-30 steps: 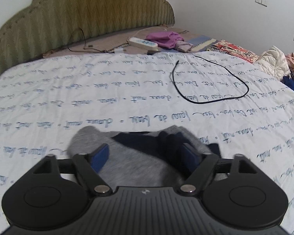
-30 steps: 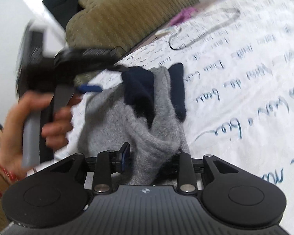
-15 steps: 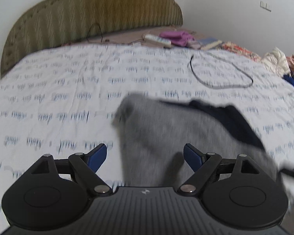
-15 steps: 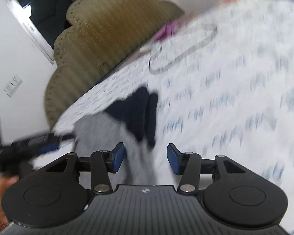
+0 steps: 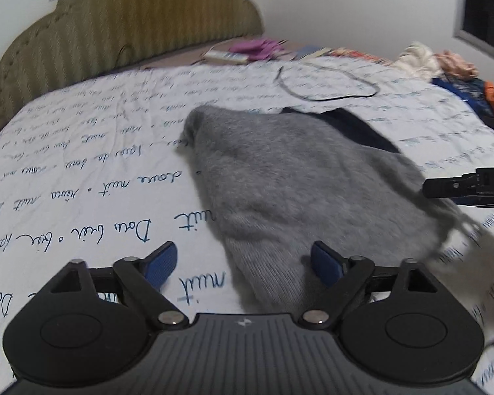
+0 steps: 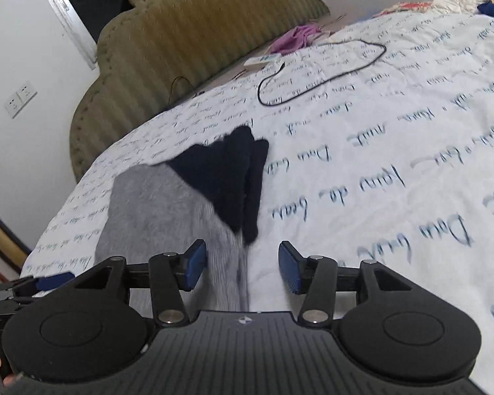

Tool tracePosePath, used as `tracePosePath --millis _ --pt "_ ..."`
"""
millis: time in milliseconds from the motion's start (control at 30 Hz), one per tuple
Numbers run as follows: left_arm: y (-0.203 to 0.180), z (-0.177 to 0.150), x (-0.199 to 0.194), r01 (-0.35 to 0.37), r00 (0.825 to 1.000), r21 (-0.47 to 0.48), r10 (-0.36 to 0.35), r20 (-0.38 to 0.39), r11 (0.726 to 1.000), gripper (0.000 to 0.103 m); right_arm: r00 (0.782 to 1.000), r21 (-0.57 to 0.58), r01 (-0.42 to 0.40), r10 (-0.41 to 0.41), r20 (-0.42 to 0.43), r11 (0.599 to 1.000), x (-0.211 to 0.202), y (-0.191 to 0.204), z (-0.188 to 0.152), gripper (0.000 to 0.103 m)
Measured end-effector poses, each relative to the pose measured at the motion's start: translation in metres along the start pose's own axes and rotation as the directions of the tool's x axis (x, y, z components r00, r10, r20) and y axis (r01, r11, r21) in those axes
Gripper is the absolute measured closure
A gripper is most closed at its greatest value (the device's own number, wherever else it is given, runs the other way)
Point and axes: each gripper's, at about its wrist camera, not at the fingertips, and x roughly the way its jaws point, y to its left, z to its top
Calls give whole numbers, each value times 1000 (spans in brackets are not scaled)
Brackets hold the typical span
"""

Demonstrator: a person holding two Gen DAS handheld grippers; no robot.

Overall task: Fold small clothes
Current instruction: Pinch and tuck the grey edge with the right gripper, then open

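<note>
Grey knit, navy-trimmed: the small garment (image 5: 299,177) lies flat on the bed sheet (image 5: 82,151), spread across the centre of the left wrist view, navy part toward the upper right of the frame.

Left gripper (image 5: 243,263) at lower centre of the frame, level, pointing up the bed toward the headboard (image 5: 131,23). Released; blue pads spread wide, nothing between them but sheet and cloth. The garment's ribbed hem reaches down between the fingers, nearer the right pad (image 5: 326,266); contact cannot be told.

Right edge of the same frame: a black part of the right gripper (image 5: 467,186) enters just beside the garment's blurred right edge.

Right wrist view: right gripper (image 6: 243,271) at lower centre, camera rolled so the bed tilts. Released, pads apart. The garment (image 6: 158,207) runs from centre-left down into the gap, closer to the left pad (image 6: 196,263). The left gripper's blue pad (image 6: 54,279) shows at lower left.

Upper right: black cable loop (image 6: 322,72) on the sheet, well apart from the garment.
</note>
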Motion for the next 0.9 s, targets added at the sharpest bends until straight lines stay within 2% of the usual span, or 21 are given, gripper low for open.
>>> tracePosePath --millis 167,233,300,333,367,500,600,700,800,900 --pt "-11 -21 -26 66 996 111 -71 44 992 11 994 128 -94 101 -46 987 -18 -15 -12 49" --pt "-18 -29 -33 70 995 165 -80 52 984 11 988 155 -133 143 -60 979 -19 -16 -15 52" --pt "-25 -33 -33 36 997 216 -49 57 976 11 986 161 -142 154 -65 977 -18 -14 -16 65" --pt "-28 -33 -31 6 998 230 -21 64 973 11 988 158 -132 143 -63 979 -18 -13 -15 77" --pt "-29 -32 -28 -18 998 233 3 68 972 11 990 157 -122 132 -56 980 -17 -12 -15 85" --pt "-24 -27 -19 -91 994 186 77 81 978 11 988 186 -146 154 -31 972 -17 -13 -13 89" --pt "-13 -25 -22 -164 980 120 149 128 979 10 985 202 -163 171 -19 966 -18 -13 -11 91" --pt "5 -23 -27 -206 970 33 200 136 978 10 972 207 -227 236 -19 952 -19 -8 -11 91" --pt "16 -27 -22 -183 980 -5 183 79 983 10 982 140 -171 180 -59 975 -13 1 -15 91" --pt "8 -35 -22 -165 985 43 164 46 985 10 991 78 -91 98 -86 993 -9 1 -22 91"
